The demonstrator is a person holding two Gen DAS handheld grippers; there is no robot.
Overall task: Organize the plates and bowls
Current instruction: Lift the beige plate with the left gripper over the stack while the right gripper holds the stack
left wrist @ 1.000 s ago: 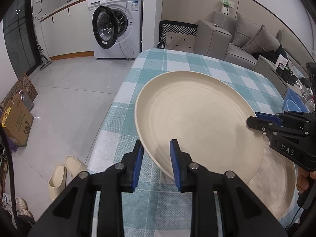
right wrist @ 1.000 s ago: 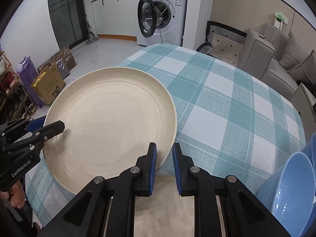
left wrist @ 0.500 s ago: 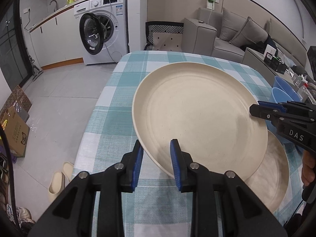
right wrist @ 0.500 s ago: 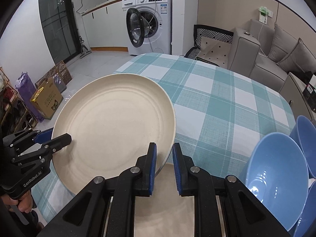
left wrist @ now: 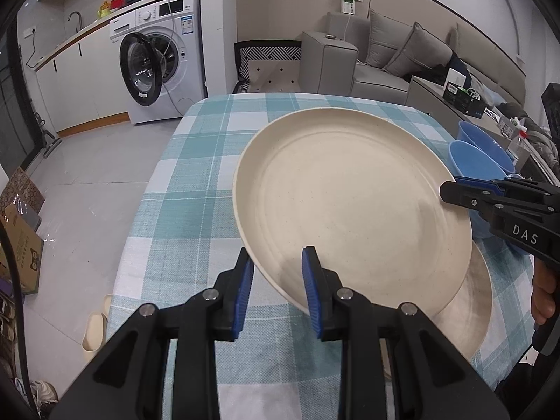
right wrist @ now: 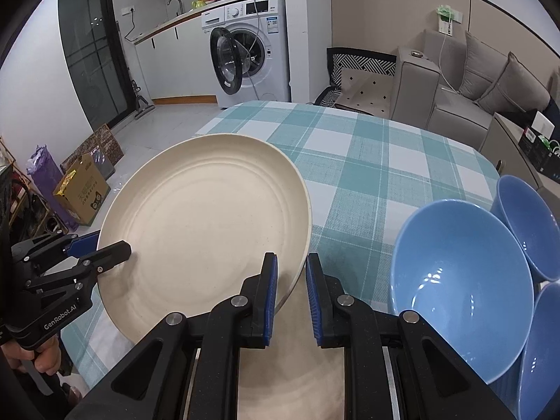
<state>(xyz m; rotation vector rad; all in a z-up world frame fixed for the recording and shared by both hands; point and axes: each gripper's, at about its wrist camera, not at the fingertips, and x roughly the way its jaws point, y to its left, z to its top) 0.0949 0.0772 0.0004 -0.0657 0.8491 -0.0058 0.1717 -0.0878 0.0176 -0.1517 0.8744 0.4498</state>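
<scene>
Together, the left gripper (left wrist: 276, 281) and right gripper (right wrist: 291, 294) each pinch the cream plate's (left wrist: 350, 206) rim between their jaws, holding it level above a second plate (left wrist: 472, 311) (presumably for stacking) on the checked surface (left wrist: 196, 182).

Plate travelling across the bench

Both tongs, left (left wrist: 276, 281) and right (right wrist: 291, 287), are carrying the cream plate (left wrist: 350, 203) sideways towards the blue bowls (right wrist: 462, 280), which are coming into the right wrist view, where a second ago only an edge showed. The second plate (left wrist: 472, 301) underneath is sliding out from beneath the lifted one, and the washer (left wrist: 161, 59) is drifting towards the middle of both views as the wrists are rolling.
</scene>
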